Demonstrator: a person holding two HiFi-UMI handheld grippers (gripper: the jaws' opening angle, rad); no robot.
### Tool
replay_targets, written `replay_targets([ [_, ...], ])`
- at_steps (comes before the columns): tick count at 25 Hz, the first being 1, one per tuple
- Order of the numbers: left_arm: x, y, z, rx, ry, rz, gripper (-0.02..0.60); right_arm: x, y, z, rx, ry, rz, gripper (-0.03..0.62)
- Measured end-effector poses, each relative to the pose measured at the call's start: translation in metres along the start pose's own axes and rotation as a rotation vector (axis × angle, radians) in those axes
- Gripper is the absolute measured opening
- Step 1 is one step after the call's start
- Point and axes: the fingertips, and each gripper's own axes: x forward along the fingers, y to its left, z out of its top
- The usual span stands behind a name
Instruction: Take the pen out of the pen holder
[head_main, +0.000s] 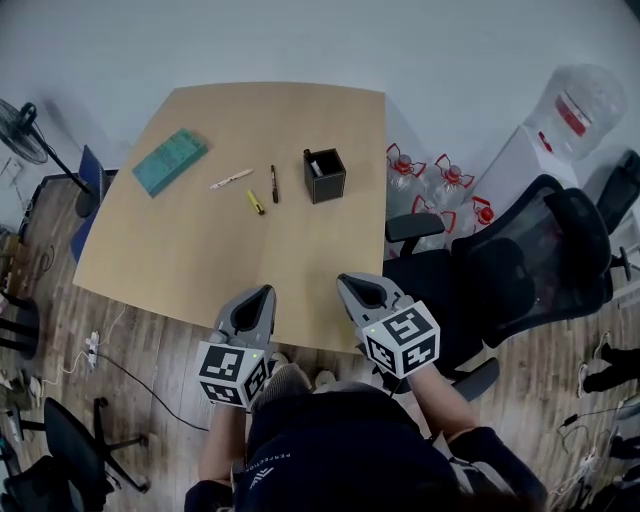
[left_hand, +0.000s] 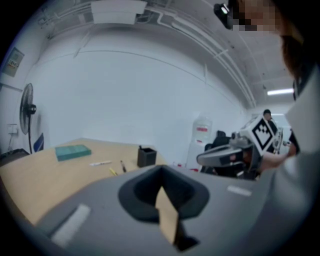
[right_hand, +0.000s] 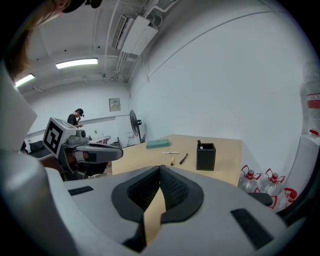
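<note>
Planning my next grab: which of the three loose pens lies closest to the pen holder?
The black pen, just left of the pen holder; the yellow pen and white pen lie farther left.

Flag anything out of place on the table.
A white pen, a yellow pen and a black pen lie loose at differing angles on the table left of the pen holder, which holds one dark pen. Nothing looks spilled or damaged.

Black pen holder (head_main: 325, 176), teal box (head_main: 170, 161), tan table (head_main: 200, 250)

Teal box (head_main: 170, 160), perhaps a notebook, on wooden table (head_main: 200, 260), black office chair (head_main: 540, 250), water bottles (head_main: 445, 180), standing fan (head_main: 22, 130)
</note>
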Motion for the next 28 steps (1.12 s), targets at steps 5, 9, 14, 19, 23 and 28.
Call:
replay_targets([
  [5, 0.017, 0.024, 0.001, 0.013, 0.040, 0.006, 0.005, 0.019, -0.010, 0.011, 0.005, 0.004, -0.032, 0.003],
  [9, 0.038, 0.039, 0.007, 0.016, 0.051, -0.038, 0.005, 0.039, -0.025, 0.024, 0.010, 0.005, -0.057, 0.003],
  [14, 0.061, 0.071, 0.020, 0.035, 0.054, -0.083, 0.005, 0.077, -0.039, 0.040, 0.025, 0.005, -0.091, 0.026],
  [19, 0.085, 0.105, 0.031, 0.040, 0.053, -0.110, 0.005, 0.112, -0.054, 0.056, 0.018, 0.012, -0.134, 0.081],
  [23, 0.106, 0.121, 0.040, 0.040, 0.047, -0.139, 0.005, 0.131, -0.067, 0.069, 0.007, 0.018, -0.162, 0.124],
  [28, 0.126, 0.133, 0.047, 0.040, 0.049, -0.173, 0.005, 0.150, -0.086, 0.082, -0.002, 0.026, -0.196, 0.127],
])
